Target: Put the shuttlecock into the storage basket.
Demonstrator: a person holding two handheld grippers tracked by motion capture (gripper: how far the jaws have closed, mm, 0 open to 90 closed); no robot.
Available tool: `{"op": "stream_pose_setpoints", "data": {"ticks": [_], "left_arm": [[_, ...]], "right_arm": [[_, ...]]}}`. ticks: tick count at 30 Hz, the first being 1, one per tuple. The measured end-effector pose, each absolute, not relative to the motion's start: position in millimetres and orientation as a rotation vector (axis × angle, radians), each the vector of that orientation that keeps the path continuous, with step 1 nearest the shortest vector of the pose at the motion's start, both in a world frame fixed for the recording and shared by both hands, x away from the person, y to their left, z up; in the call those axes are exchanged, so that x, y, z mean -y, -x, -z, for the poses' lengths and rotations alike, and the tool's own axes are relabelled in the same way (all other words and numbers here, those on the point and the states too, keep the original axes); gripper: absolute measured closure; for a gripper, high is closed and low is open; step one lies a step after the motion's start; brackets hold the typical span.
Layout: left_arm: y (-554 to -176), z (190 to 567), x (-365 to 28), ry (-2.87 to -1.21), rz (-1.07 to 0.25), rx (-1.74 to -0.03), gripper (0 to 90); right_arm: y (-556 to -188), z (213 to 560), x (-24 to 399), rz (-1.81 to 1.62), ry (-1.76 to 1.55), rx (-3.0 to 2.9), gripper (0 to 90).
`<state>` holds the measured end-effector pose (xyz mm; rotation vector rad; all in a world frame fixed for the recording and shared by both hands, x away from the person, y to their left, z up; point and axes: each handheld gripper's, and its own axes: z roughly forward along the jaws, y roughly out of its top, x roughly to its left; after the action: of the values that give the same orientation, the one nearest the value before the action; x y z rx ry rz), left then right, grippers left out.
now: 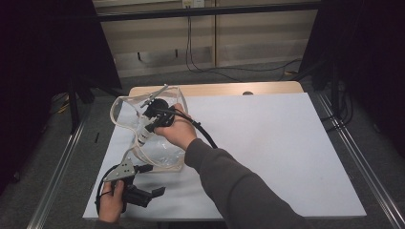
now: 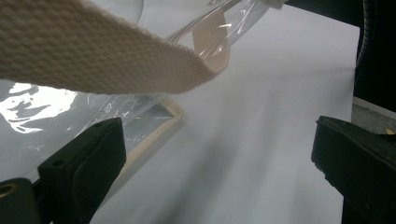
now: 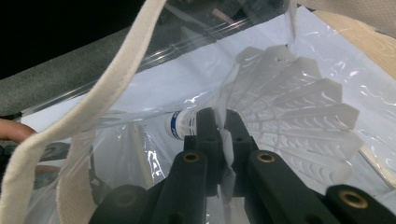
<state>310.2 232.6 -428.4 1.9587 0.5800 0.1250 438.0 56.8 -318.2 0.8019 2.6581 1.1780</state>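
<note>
Shuttlecock (image 3: 299, 107) in bag (image 1: 125, 107); bag on table (image 1: 267, 143) left side.

The work surface is a wooden table (image 1: 215, 88) covered by a white sheet (image 1: 267, 148); a strip of bare wood shows along the far edge. A small dark spot (image 1: 247, 93) sits on that wood strip. The floor around the table is grey carpet (image 1: 329, 157). 2 metal rails (image 1: 363, 167) run along the floor, 1 on each side of the table. Black cables (image 1: 229, 70) hang down the pale back wall (image 1: 258, 38) and trail over the floor. Dark curtains (image 1: 43, 47) stand at both sides.
</note>
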Motion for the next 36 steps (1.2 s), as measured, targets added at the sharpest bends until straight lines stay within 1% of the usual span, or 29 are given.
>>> {"op": "stream_pose_setpoints", "data": {"ticks": [36], "left_arm": [[-310.1, 430.1, -234.1, -1.955, -0.122, -0.584, 3.2]], "right_arm": [[-444.3, 353.5, -78.0, -1.121, -0.860, -2.731, 88.2]]}}
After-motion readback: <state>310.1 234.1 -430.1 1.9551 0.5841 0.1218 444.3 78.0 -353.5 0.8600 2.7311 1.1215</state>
